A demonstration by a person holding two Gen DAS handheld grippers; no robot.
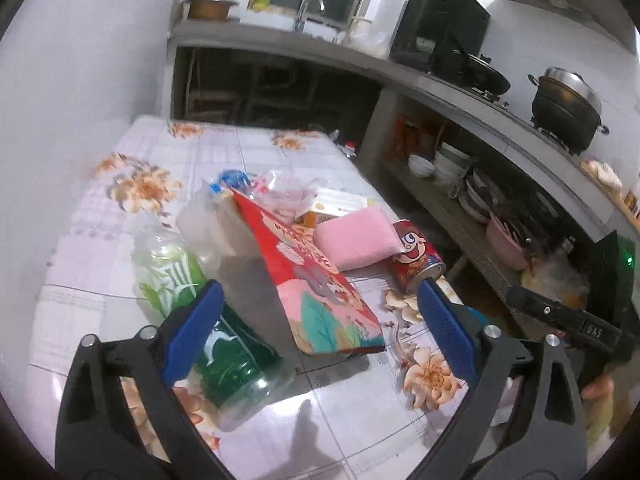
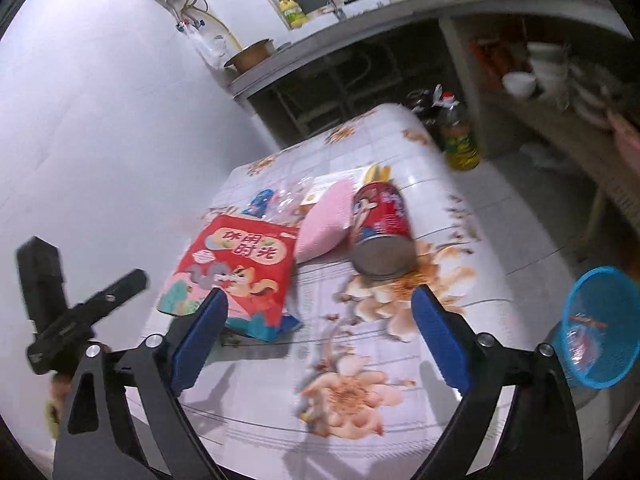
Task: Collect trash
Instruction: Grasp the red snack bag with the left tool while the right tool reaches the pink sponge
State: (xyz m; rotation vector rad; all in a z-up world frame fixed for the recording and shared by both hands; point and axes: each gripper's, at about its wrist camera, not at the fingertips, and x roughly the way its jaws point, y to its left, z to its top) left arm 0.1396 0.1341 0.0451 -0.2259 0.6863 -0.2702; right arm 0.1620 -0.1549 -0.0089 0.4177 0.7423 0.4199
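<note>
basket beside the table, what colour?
Bright blue mesh basket, standing off the table's right edge; it shows only in the right wrist view.

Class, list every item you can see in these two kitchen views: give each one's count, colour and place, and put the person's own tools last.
Snack bag: one, red, table middle.
Can: one, red, lying on its side right of the bag.
Sponge: one, pink, between bag and can.
Bottle: one, green-labelled clear plastic, lying left of the bag.
Basket: one, blue, off the table's right edge.
Table: one, floral cloth.
Pot: one, dark, on the stove.
Left hand-held gripper: open, blue pads.
Right hand-held gripper: open, blue pads.
</note>
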